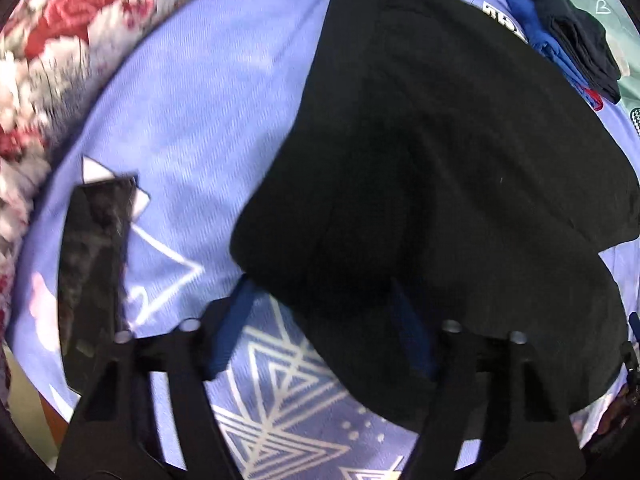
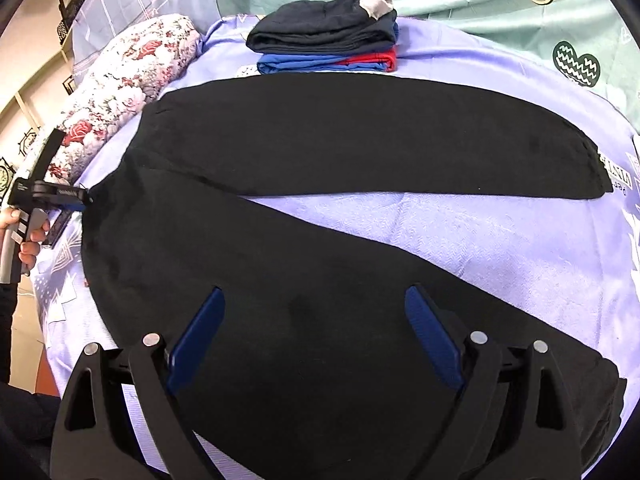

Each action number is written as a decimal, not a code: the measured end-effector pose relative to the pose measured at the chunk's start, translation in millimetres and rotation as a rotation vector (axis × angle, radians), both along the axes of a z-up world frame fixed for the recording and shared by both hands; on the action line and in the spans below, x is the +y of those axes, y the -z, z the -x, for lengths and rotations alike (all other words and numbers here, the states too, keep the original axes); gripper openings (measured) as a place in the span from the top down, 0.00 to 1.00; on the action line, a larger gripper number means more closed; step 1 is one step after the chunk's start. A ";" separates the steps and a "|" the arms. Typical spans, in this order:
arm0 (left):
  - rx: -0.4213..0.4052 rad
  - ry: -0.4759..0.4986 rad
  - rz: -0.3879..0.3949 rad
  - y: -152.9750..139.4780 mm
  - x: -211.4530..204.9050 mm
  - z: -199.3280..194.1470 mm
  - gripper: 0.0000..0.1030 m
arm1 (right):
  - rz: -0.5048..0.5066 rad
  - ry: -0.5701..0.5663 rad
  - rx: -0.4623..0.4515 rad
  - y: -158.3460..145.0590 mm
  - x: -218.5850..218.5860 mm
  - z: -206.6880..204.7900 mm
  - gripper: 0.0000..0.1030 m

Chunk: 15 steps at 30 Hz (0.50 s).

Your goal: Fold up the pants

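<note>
Black pants [image 2: 320,208] lie spread on a lavender bed sheet [image 2: 500,232], legs apart in a V, waist to the left. In the left wrist view the pants [image 1: 420,160] fill the middle and right. My left gripper [image 1: 324,316] has its jaws wide apart at the waist edge, with the cloth lying over the right finger; it also shows in the right wrist view [image 2: 80,198] at the waist's corner. My right gripper [image 2: 314,320] is open just above the near leg, holding nothing.
A stack of folded clothes [image 2: 324,36], dark over blue and red, sits at the far side of the bed. A floral quilt [image 2: 120,88] lies along the left. A dark flat object [image 1: 92,264] lies on the sheet, left of my left gripper.
</note>
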State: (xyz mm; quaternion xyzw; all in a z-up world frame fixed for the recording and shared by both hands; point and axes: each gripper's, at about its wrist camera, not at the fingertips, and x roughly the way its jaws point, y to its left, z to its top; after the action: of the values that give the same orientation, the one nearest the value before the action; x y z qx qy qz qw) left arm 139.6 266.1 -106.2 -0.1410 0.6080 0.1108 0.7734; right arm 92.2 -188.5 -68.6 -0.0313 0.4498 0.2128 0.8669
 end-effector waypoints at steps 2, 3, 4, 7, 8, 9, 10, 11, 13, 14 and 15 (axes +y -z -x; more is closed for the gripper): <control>-0.006 0.003 0.009 -1.5 0.5 2.7 0.41 | -0.007 0.008 0.003 0.7 -2.8 -2.0 0.11; -0.008 -0.002 0.031 -2.4 2.2 3.5 0.45 | -0.008 0.014 0.005 1.2 -4.1 -3.2 0.11; -0.008 -0.013 0.052 -3.0 4.6 3.3 0.47 | -0.008 0.023 0.008 1.8 -5.2 -4.3 0.11; -0.007 -0.030 0.072 -2.3 11.7 3.7 0.47 | -0.020 0.033 0.011 1.4 -7.4 -6.2 0.11; -0.007 -0.035 0.075 -2.6 12.9 1.6 0.47 | -0.026 0.029 0.009 0.4 -7.1 -5.2 0.11; -0.012 -0.046 0.081 -3.1 15.0 -0.8 0.49 | -0.030 0.026 0.006 0.0 -6.7 -4.6 0.11; -0.020 -0.057 0.080 -3.7 17.4 0.5 0.59 | -0.031 0.019 0.004 -0.8 -5.5 -2.7 0.11; -0.029 -0.065 0.076 -4.1 19.5 -7.2 0.67 | -0.028 0.007 0.005 -0.8 -3.5 -1.0 0.11; -0.058 -0.051 0.061 -9.0 14.0 -7.2 0.79 | 0.002 -0.012 0.032 2.6 1.4 0.8 0.11; -0.066 -0.038 0.011 -12.3 7.6 -6.4 0.79 | 0.023 -0.013 0.049 5.7 3.4 1.2 0.11; -0.077 -0.021 -0.046 -16.5 -0.9 -5.2 0.80 | 0.033 -0.017 0.061 8.2 4.3 1.4 0.11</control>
State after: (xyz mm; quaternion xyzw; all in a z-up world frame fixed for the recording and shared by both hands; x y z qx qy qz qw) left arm 144.7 265.1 -89.6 -0.1335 0.5737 0.1274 0.7980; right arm 90.9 -184.2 -76.9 -0.0428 0.4790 0.2135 0.8504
